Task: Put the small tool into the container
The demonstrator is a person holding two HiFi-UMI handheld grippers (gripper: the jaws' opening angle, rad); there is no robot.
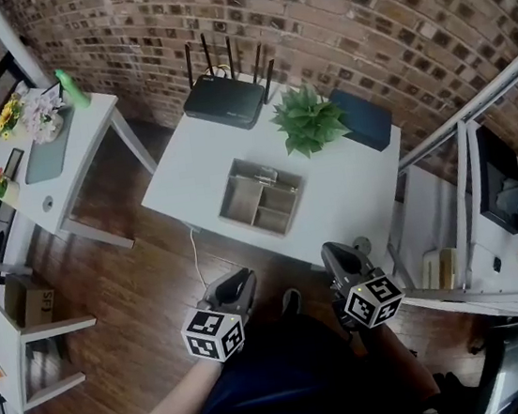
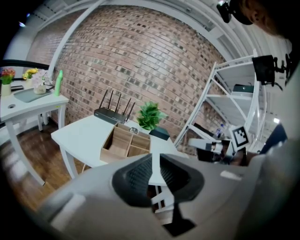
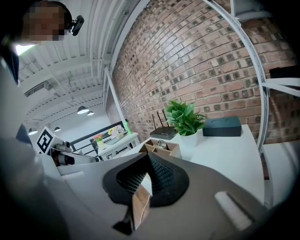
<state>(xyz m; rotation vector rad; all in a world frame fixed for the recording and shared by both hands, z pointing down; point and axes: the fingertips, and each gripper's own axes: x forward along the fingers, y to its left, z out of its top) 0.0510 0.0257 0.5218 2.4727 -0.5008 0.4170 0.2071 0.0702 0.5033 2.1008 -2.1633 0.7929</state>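
A wooden container (image 1: 260,199) with several compartments stands on the white table (image 1: 189,177). A small shiny metal thing (image 1: 266,178) lies at its far edge, too small to identify; it also shows in the left gripper view (image 2: 133,130). Both grippers hang close to my body, short of the table's near edge. My left gripper (image 1: 241,280) has its pads a narrow gap apart with nothing between them (image 2: 155,165). My right gripper (image 1: 338,251) is shut and empty, its pads meeting at the tip (image 3: 148,163).
At the back of the table are a black router (image 1: 224,100), a potted green plant (image 1: 308,119) and a dark box (image 1: 363,118). A second white table (image 1: 61,142) with flowers stands to the left, and a metal shelf rack (image 1: 468,174) to the right. The floor is wood.
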